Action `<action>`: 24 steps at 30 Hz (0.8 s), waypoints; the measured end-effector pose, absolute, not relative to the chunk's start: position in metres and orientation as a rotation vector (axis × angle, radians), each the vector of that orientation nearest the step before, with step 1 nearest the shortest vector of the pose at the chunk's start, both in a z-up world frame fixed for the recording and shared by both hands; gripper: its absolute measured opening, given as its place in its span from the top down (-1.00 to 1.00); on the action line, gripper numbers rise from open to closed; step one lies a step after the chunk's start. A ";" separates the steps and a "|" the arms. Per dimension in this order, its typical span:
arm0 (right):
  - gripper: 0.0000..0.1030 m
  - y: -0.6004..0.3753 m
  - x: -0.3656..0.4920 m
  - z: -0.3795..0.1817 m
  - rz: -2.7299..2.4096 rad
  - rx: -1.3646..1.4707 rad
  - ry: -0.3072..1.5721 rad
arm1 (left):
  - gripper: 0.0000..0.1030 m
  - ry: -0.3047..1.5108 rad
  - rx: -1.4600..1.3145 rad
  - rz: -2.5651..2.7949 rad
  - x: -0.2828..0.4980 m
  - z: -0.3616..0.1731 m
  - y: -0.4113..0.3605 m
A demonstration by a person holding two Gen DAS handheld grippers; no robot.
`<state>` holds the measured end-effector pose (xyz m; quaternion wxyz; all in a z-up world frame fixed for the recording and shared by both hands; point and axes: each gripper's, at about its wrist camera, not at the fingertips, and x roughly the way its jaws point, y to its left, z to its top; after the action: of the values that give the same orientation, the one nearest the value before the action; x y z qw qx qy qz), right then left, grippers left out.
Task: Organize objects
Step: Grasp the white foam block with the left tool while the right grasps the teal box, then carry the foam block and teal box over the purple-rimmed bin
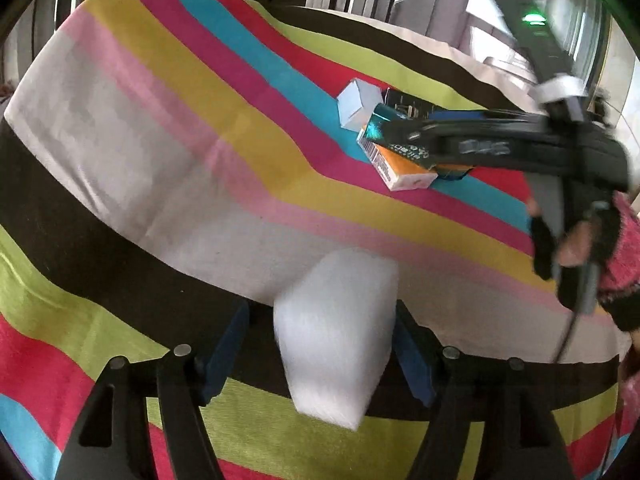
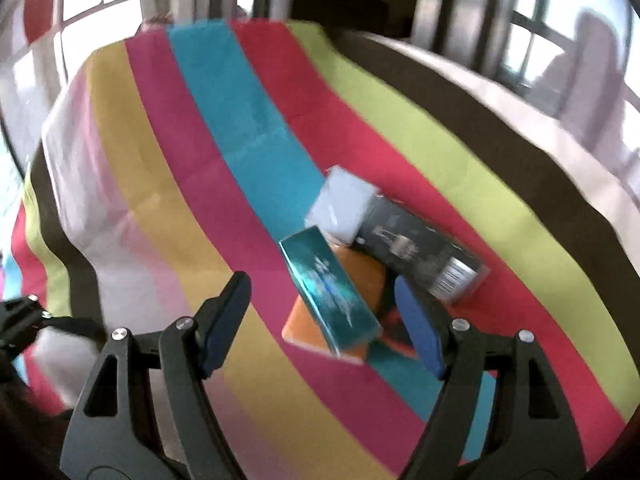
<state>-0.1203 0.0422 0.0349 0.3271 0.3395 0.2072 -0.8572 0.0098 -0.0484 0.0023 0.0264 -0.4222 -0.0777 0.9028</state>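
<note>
On a table draped in a striped cloth (image 1: 168,168) of pink, yellow, magenta, turquoise, red and lime bands, four small cartons sit gathered in a loose heap: a pale blue-white square box (image 2: 344,204), a dark grey printed carton (image 2: 424,256), a flat orange box (image 2: 340,308) and a shiny teal carton (image 2: 330,292) lying across the orange one. That cluster suggests much of the sorting is done, while a fifth item, a plain white rectangular box (image 1: 336,336), is apart from the heap, near the table's front edge on the white and dark brown bands. The left gripper (image 1: 320,354) has its blue-padded jaws spread on either side of this white box; its right pad looks to be against the box and its left pad stands clear of it, so no firm grip shows. The right gripper (image 2: 322,322), jaws wide and empty, hovers just above the heap, with the teal carton framed between its fingers but untouched. Left to do, by the look of it: bring the white box to the others, and perhaps square up the pile. Motion blur softens both views, the printing on the cartons cannot be read, and the left-wrist view loses part of the heap behind the right gripper and the person's gloved hand (image 1: 576,248).
</note>
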 end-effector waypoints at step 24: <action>0.37 0.191 0.044 -0.001 -2.453 1.223 0.279 | -0.35 -0.180 -1.326 2.829 0.041 0.008 -0.047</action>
<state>0.0442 0.1914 -0.0011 0.1920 0.4358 0.0994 -0.8737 0.0412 -0.0472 0.0082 0.0060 -0.4238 -0.0574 0.9039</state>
